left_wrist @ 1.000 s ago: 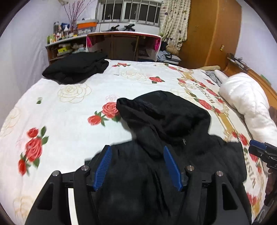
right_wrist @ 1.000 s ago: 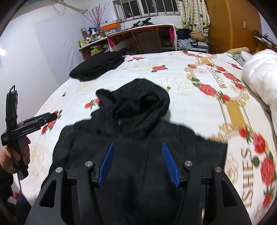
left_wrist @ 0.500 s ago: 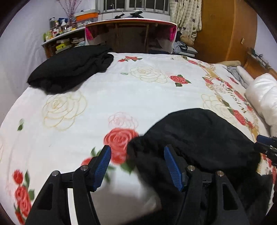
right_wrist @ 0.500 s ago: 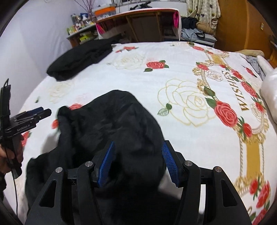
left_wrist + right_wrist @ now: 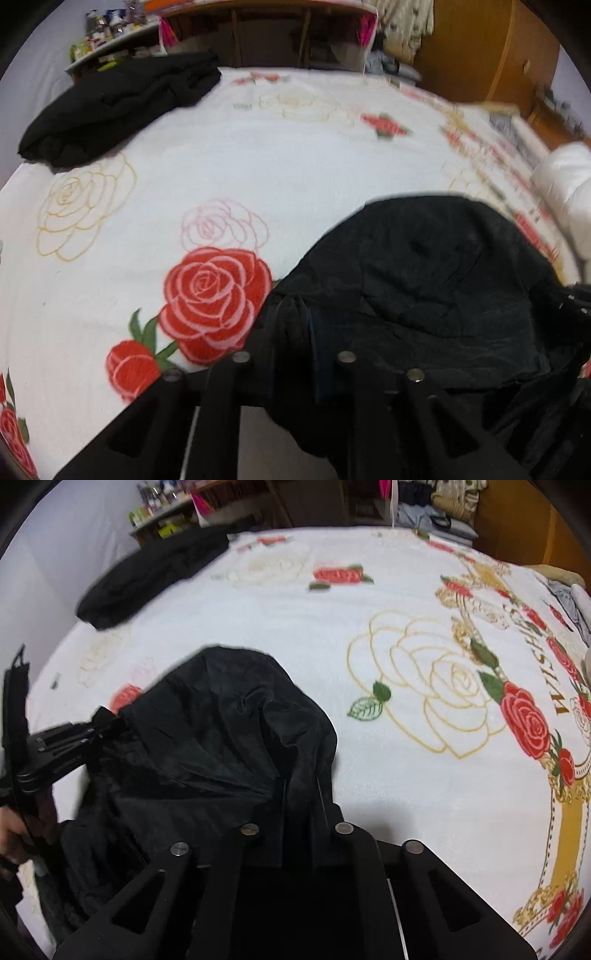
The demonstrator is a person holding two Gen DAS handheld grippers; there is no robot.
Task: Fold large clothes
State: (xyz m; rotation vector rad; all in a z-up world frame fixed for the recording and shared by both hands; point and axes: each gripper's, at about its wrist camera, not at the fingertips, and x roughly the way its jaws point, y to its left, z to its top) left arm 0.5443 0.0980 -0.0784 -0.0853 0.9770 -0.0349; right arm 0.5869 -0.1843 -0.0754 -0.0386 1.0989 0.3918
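From the left wrist, no writing can be read; the gold lettering near the right edge of the bedspread (image 5: 295,177) is smeared by blur. The left gripper (image 5: 295,317) has its jaws closing on a fold at the left rim of the black hoodie (image 5: 424,280), with cloth pinched between them. The hood bulges up to the right of it and hides the bedspread behind. A red rose (image 5: 214,302) is printed just left of the grip. A pile of black clothes (image 5: 118,103) lies well apart at the far left corner, before a desk (image 5: 266,33). A white quilt (image 5: 565,184) sits at the right edge.

From the right wrist, gold letters on the bedspread (image 5: 332,635) read partly "WISH" at the right margin. The right gripper (image 5: 299,794) is pinched on the hood's right edge. This view alone shows the left gripper (image 5: 107,720) from the side, biting the opposite rim, with a hand (image 5: 14,834) on its handle below.
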